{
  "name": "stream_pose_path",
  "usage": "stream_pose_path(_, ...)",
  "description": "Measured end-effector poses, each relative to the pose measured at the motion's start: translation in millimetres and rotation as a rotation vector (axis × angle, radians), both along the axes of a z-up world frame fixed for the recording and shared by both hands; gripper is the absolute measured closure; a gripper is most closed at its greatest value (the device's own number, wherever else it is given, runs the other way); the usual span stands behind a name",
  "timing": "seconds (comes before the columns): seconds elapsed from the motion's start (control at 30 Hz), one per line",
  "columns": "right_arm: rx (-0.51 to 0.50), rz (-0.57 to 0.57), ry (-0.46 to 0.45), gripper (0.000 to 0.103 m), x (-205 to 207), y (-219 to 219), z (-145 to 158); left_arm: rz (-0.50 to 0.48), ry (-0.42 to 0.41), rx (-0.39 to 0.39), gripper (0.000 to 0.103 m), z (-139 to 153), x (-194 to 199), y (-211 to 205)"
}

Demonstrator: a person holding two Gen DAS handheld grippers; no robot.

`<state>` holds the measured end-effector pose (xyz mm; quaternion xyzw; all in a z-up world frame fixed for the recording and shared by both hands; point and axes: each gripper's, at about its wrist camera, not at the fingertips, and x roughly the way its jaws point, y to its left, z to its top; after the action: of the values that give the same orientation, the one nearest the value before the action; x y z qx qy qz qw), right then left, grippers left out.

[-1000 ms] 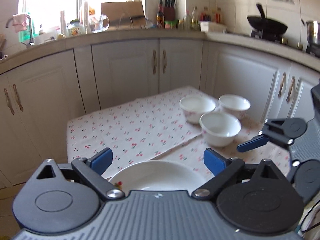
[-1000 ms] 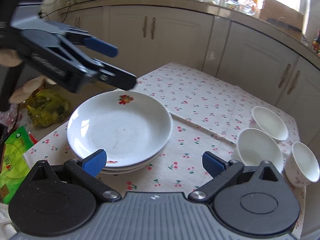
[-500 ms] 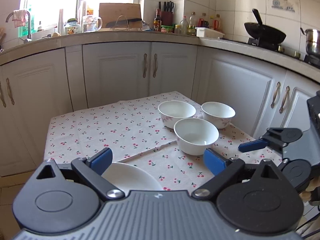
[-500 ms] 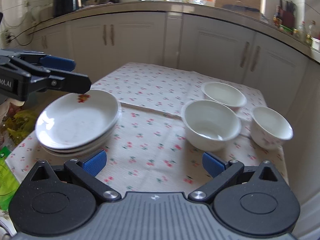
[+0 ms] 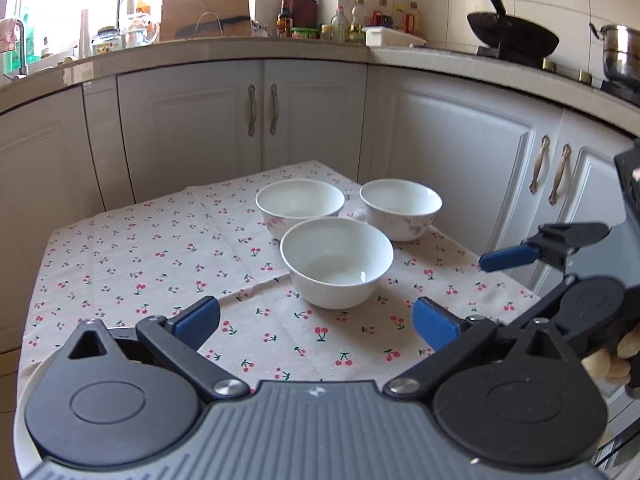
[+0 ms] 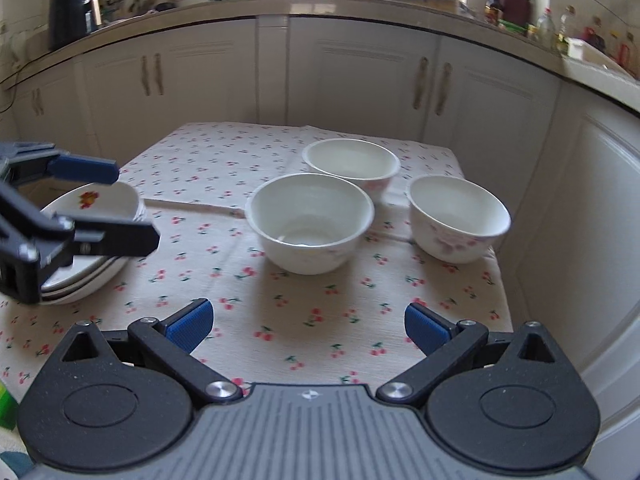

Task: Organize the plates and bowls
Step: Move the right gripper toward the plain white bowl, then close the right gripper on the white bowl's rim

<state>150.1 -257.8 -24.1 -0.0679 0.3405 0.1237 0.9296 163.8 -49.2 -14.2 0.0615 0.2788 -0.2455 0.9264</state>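
Note:
Three white bowls stand close together on the cherry-print tablecloth (image 5: 140, 264): a near bowl (image 5: 336, 260), a far left bowl (image 5: 300, 202) and a far right bowl (image 5: 400, 206). In the right wrist view they are the near bowl (image 6: 310, 220), the far bowl (image 6: 352, 164) and the right bowl (image 6: 456, 216). A stack of white plates (image 6: 94, 216) with a flower print sits at the left, partly behind the left gripper. My left gripper (image 5: 316, 320) is open and empty, short of the near bowl. My right gripper (image 6: 306, 322) is open and empty, in front of the bowls.
White kitchen cabinets (image 5: 260, 112) wrap around the table on the far and right sides. The counter holds bottles, a knife block, a wok (image 5: 512, 36) and a pot. The table's right edge (image 6: 500, 280) lies close to the right bowl.
Both grippers have swung right from the plate stack toward the bowls and come lower. The bowls now sit centred in both views. Both grippers stay open.

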Motion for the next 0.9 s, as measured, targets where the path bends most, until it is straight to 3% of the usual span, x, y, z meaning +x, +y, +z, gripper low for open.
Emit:
stream_pose_path(0.43, -0.011, -0.075, 0.005, 0.0, 48, -33, 15, 0.055, 0.008, 0.018, 0.001, -27, 35, -34)
stream_pose_path(0.7, 0.044, 0.024, 0.045, 0.0, 83, -29, 18, 0.037, -0.024, 0.113, 0.002, -43, 46, -63)
stream_pose_path(0.9, 0.005, 0.122, 0.041, 0.001, 104, -9, 11, 0.019, -0.022, 0.143, 0.004, -51, 56, -73)
